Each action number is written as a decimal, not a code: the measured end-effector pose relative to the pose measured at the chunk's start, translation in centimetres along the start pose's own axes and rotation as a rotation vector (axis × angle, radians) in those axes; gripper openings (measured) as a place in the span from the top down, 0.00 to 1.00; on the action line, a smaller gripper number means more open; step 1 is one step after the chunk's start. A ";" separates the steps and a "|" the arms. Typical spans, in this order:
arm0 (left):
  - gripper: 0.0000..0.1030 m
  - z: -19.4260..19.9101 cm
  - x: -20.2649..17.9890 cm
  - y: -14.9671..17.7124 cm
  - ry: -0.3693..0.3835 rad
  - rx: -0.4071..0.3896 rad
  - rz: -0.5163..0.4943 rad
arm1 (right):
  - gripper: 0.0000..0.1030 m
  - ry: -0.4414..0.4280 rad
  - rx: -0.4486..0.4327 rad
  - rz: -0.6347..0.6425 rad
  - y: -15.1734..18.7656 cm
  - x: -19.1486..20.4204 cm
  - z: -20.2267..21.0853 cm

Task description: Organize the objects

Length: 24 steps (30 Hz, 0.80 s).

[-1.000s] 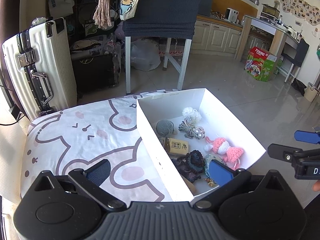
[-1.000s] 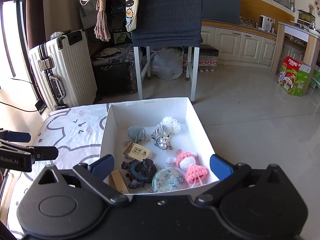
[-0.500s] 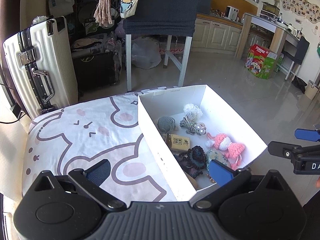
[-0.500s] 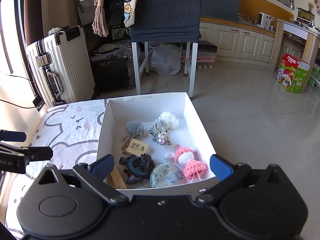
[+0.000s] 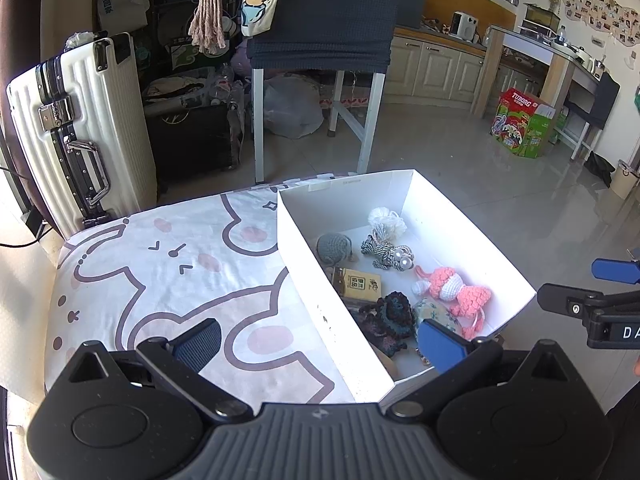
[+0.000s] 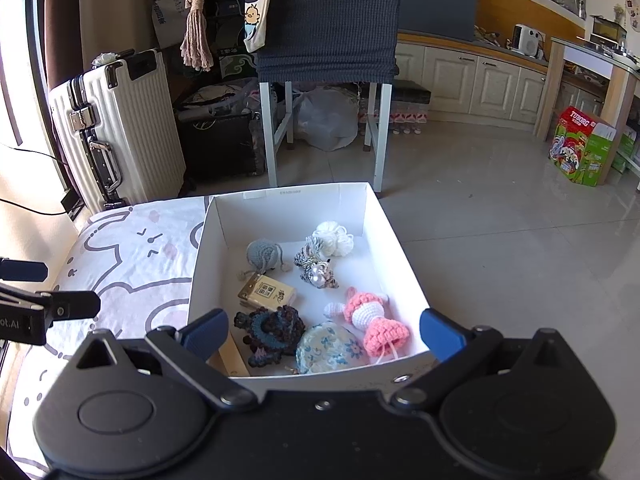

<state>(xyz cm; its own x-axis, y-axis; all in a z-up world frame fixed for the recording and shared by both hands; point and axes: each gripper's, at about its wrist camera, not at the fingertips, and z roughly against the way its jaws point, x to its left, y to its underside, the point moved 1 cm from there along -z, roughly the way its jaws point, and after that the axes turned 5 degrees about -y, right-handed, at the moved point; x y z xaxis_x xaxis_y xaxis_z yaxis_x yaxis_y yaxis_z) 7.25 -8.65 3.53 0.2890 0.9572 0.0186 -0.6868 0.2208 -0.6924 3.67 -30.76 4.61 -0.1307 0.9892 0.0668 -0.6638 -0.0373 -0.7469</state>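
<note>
Right wrist view shows both claws, right gripper [image 6: 322, 334] and left gripper [image 5: 318, 338], released and empty above the box [image 6: 404, 264] holding the trinkets [image 6: 372, 316], so picking one comes next, I judge.

The white box [image 6: 376, 216] is standing open at the top, its four upright walls blocking any sideways entry, and crocheted trinkets [image 6: 376, 318] are crowding its near half while bare floor is showing along the far wall. Left of it, the patterned sheet [image 5: 168, 264] is lying bare and passable. A suitcase [image 5: 80, 128] and chair legs [image 6: 268, 132] are closing off the far side.
</note>
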 end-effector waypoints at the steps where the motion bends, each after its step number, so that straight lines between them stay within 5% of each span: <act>1: 0.00 0.0 0.0 0.0 -0.001 0.000 0.000 | 0.00 0.000 0.000 0.000 0.0 0.0 0.0; 24: 0.00 -0.1 0.1 0.0 -0.001 0.004 -0.002 | 0.00 0.003 0.003 -0.003 0.1 0.0 -0.1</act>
<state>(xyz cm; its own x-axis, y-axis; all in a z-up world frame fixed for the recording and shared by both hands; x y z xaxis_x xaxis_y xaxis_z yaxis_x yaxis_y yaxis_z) 7.34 -8.59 3.47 0.2900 0.9568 0.0205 -0.6887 0.2235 -0.6897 3.66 -30.78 4.46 -0.1267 0.9897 0.0671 -0.6666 -0.0348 -0.7446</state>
